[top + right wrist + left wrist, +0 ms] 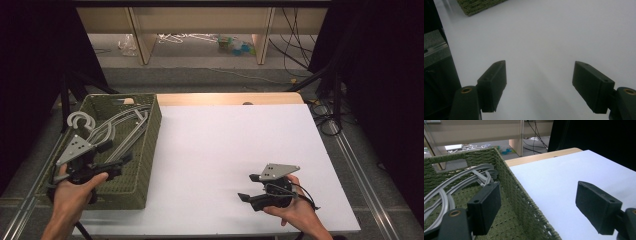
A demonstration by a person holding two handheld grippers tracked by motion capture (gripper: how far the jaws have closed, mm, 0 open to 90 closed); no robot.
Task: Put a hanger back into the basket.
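Note:
A green woven basket (152,130) stands on the left part of the white table top (240,140). Several grey hangers (117,130) lie in it, and one hook (80,120) sticks up over its left rim. My left gripper (116,157) hovers over the basket's near end, open and empty. In the left gripper view the gripper (539,187) straddles the basket's right wall (519,192) from above, with the hangers (461,178) ahead of its left jaw. My right gripper (247,187) is low over the table's front right, pointing left. It (540,63) is open with bare table between the jaws.
The table's wooden far edge (230,97) shows beyond the white top. Behind it are wooden furniture legs (262,35), loose items on the floor (235,45) and cables (295,45). Dark curtains stand at both sides. A basket corner (479,5) shows far ahead of the right gripper.

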